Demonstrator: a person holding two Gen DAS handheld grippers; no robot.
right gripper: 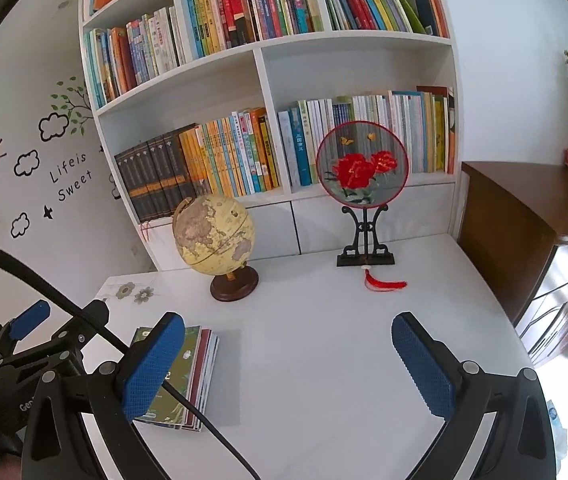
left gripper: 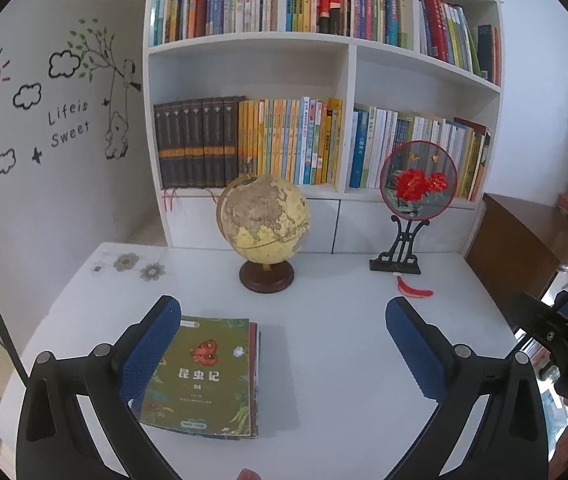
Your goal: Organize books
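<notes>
A squared stack of thin books [left gripper: 208, 376] lies flat on the tabletop [left gripper: 343, 360], off the bookshelf [left gripper: 347, 60]. Both grippers' jaws stand wide, empty.

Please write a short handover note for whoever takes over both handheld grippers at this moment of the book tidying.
Left gripper: open, empty, held above the white desk.
Right gripper: open, empty, beside it over the same desk.
Books: a small flat stack of thin paperbacks with a green insect-picture cover on top lies on the desk's left part, edges roughly squared.
The white wall bookcase behind holds upright rows; the lower left compartment has free room above its books.
The yellow globe on a brown base and the round red-flower fan on a black stand stand between stack and shelves.
Done or left: unclear; the stack may be gathered already or awaiting shelving.
</notes>
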